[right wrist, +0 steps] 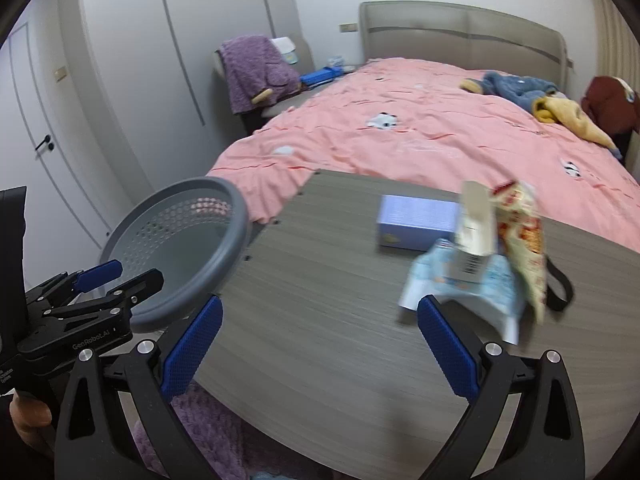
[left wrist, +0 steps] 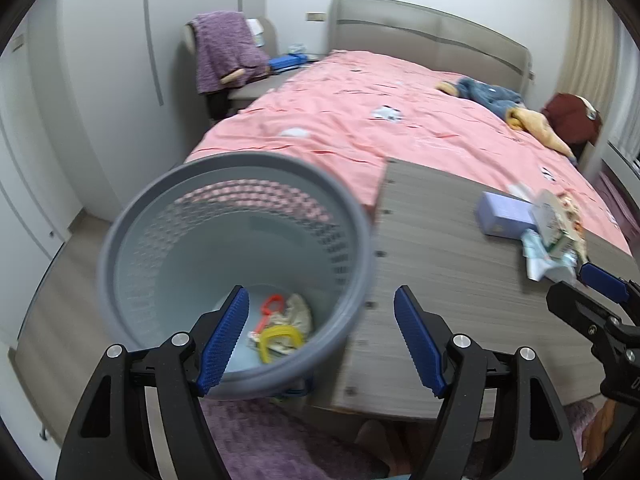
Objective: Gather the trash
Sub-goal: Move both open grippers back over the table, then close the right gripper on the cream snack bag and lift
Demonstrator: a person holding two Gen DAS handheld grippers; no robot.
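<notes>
The grey bin point(left wrist: 236, 264) at lower left held yellow and orange scraps point(left wrist: 280, 328). Both the left claw point(left wrist: 322, 344) and right claw point(right wrist: 318, 354) gaped wide, holding nothing.

A bed point(right wrist: 420, 136) with a pink cover and grey padded headboard point(right wrist: 460, 36) fills the upper right of the frame. White wardrobe doors point(right wrist: 180, 60) and a door point(right wrist: 36, 148) line the left, with a purple-draped chair point(right wrist: 256, 72) beside the bed. Pale curtains point(left wrist: 588, 40) hang at far right above a light wood floor point(left wrist: 60, 280).

A grey perforated bin point(left wrist: 236, 184) is seen beside a grey wood-grain bench point(right wrist: 320, 320); a lilac box point(right wrist: 416, 222) is shown upon it. The bed point(right wrist: 420, 140) is covered in pink.
</notes>
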